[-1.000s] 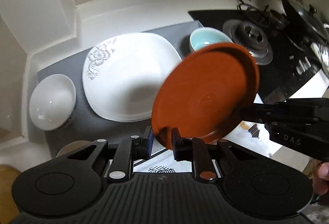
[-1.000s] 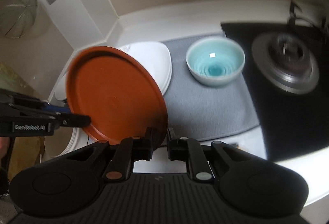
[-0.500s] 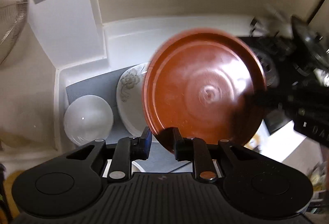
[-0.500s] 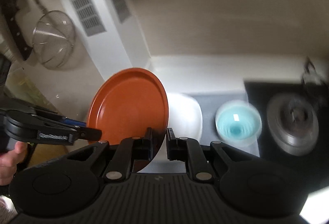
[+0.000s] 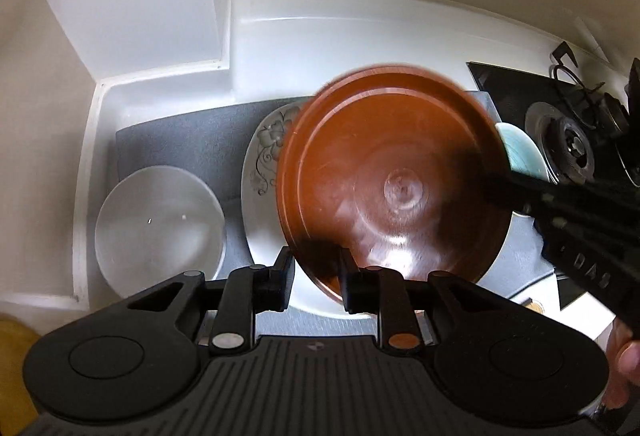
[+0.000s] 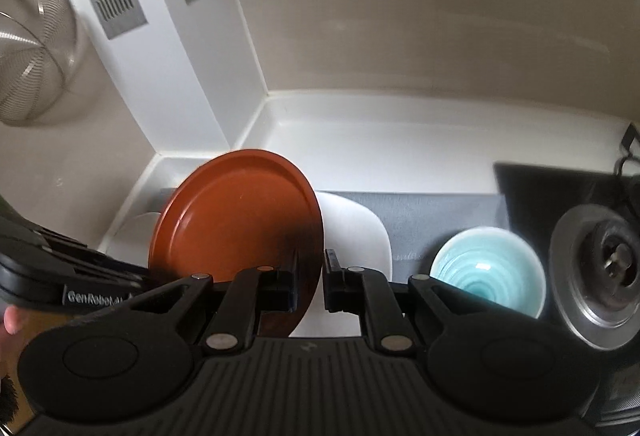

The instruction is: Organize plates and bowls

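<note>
A round brown plate hangs in the air over the white floral plate on the grey mat. My left gripper is shut on its near rim. My right gripper is shut on its right rim and shows as a black arm at the right of the left wrist view. In the right wrist view the brown plate is tilted, with the white plate behind it. A white bowl sits left on the mat. A light blue bowl sits right.
The grey mat lies in a white counter corner with walls behind and left. A black gas hob with a burner is at the right. A wire strainer hangs on the left wall.
Both grippers have lowered the brown plate back toward the white floral plate and levelled it. The cameras now look more steeply down at the mat.
</note>
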